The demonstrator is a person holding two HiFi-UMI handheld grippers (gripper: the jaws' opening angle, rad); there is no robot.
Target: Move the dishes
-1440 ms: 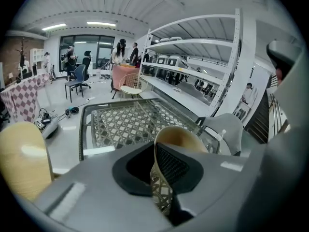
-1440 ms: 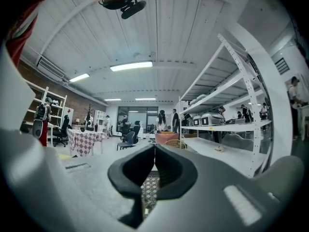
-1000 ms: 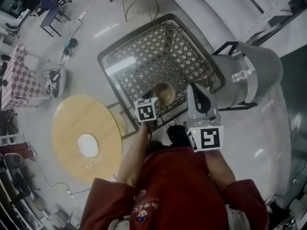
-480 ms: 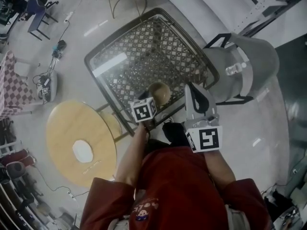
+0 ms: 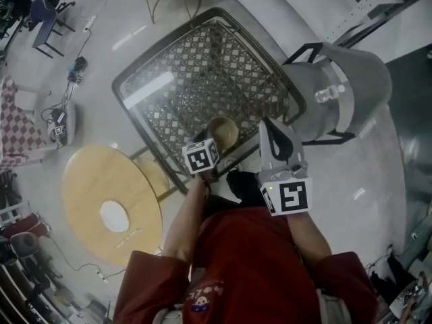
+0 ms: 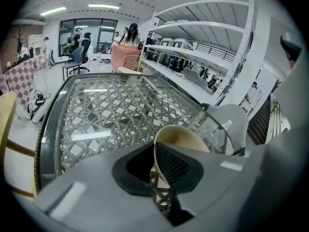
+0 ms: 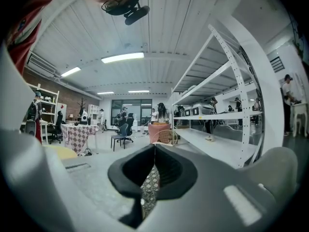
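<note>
A tan bowl point(image 5: 224, 131) hangs over the near edge of the glass-topped lattice table point(image 5: 182, 79). My left gripper point(image 5: 206, 140) is shut on the bowl's rim. In the left gripper view the rim of the bowl point(image 6: 181, 135) runs between the two pads of the left gripper point(image 6: 155, 151), one pad inside and one outside. Whether the bowl touches the glass I cannot tell. My right gripper point(image 5: 267, 125) is beside it on the right, shut and holding nothing; in its own view the right gripper point(image 7: 153, 153) points level across the room. A white plate point(image 5: 113, 216) lies on the round wooden table point(image 5: 88, 181).
A grey shell chair point(image 5: 344, 93) with a clear bottle point(image 5: 331, 93) on its seat stands right of the lattice table. The wooden table stands close to the lattice table's left corner. White shelving point(image 7: 217, 115) runs along the right. Chairs and cables lie at the far left.
Both grippers have sunk a little, and the left one has brought the bowl lower over the lattice table's near edge. Both stay shut.
</note>
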